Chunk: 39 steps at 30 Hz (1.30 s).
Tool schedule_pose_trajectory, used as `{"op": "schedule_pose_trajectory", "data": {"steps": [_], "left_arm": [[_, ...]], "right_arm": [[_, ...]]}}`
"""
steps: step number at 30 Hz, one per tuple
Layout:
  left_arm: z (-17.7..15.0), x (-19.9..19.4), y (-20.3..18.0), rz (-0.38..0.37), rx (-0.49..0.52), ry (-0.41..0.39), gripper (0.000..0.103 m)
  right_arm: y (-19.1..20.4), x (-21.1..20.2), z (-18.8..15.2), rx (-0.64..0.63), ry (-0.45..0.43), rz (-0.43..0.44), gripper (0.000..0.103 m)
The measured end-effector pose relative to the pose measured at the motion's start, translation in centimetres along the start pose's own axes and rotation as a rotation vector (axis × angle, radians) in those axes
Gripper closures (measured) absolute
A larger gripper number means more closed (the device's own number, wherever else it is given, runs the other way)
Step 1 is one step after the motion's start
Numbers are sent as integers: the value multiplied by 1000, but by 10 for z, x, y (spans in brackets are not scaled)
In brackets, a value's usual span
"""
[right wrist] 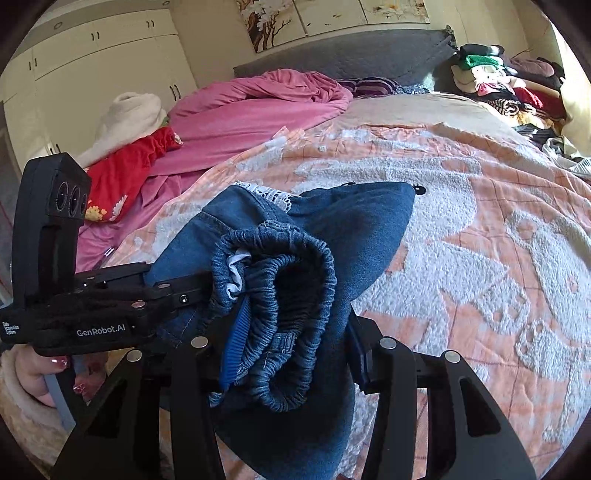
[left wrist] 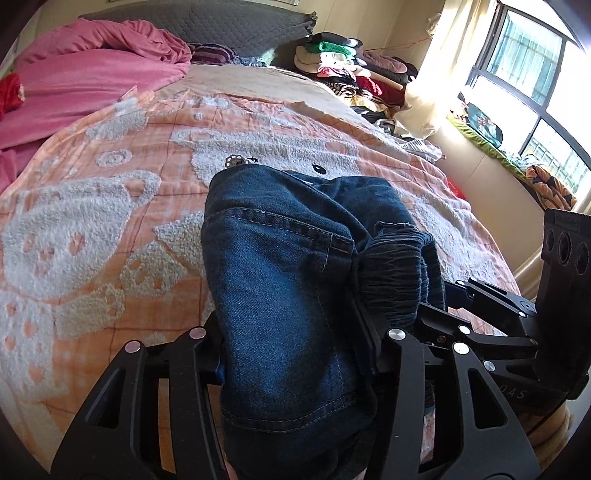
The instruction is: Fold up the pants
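Note:
The blue denim pants (left wrist: pixel 280 280) are bunched up and held over the peach-and-white bedspread (left wrist: pixel 92 221). My left gripper (left wrist: pixel 295 354) is shut on the denim, which fills the gap between its fingers. My right gripper (right wrist: pixel 291 354) is shut on the gathered elastic waistband (right wrist: pixel 280 302) of the same pants (right wrist: pixel 351 229). The right gripper's body shows at the right of the left wrist view (left wrist: pixel 524 332), and the left gripper's body at the left of the right wrist view (right wrist: pixel 92 314). The two grippers are close together, side by side.
A pink duvet (left wrist: pixel 92 66) lies at the far left of the bed by a grey headboard (left wrist: pixel 221 22). A pile of clothes (left wrist: pixel 351 70) is stacked at the far right corner. A window (left wrist: pixel 535 92) is to the right. A red garment (right wrist: pixel 125 173) and white wardrobes (right wrist: pixel 92 66) are at left.

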State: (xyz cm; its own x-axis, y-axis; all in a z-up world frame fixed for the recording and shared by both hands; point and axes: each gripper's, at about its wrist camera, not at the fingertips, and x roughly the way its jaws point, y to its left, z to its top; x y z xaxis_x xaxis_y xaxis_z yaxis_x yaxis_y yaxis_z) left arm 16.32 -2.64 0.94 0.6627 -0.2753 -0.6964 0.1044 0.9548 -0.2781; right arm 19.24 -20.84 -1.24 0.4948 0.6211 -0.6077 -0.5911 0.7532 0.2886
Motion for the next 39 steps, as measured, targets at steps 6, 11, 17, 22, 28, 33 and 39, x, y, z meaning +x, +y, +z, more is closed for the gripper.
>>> {"op": "schedule_pose_trajectory", "data": {"steps": [6, 11, 17, 22, 28, 33, 39], "left_arm": [[10, 17, 6, 6, -10, -4, 60], [11, 34, 14, 11, -29, 17, 60], [2, 46, 21, 36, -34, 48, 60], [-2, 46, 22, 45, -30, 53, 59], [-3, 44, 21, 50, -30, 50, 55], [-5, 38, 21, 55, -29, 43, 50], [-9, 28, 23, 63, -32, 34, 46]], "right_arm": [[-11, 17, 11, -4, 13, -24, 58], [-23, 35, 10, 28, 40, -30, 58], [-33, 44, 1, 83, 67, -32, 52], [-40, 45, -5, 122, 80, -53, 45], [-44, 44, -7, 144, 88, -99, 31], [-42, 41, -9, 138, 87, -118, 31], [-40, 33, -14, 148, 84, -129, 31]]}}
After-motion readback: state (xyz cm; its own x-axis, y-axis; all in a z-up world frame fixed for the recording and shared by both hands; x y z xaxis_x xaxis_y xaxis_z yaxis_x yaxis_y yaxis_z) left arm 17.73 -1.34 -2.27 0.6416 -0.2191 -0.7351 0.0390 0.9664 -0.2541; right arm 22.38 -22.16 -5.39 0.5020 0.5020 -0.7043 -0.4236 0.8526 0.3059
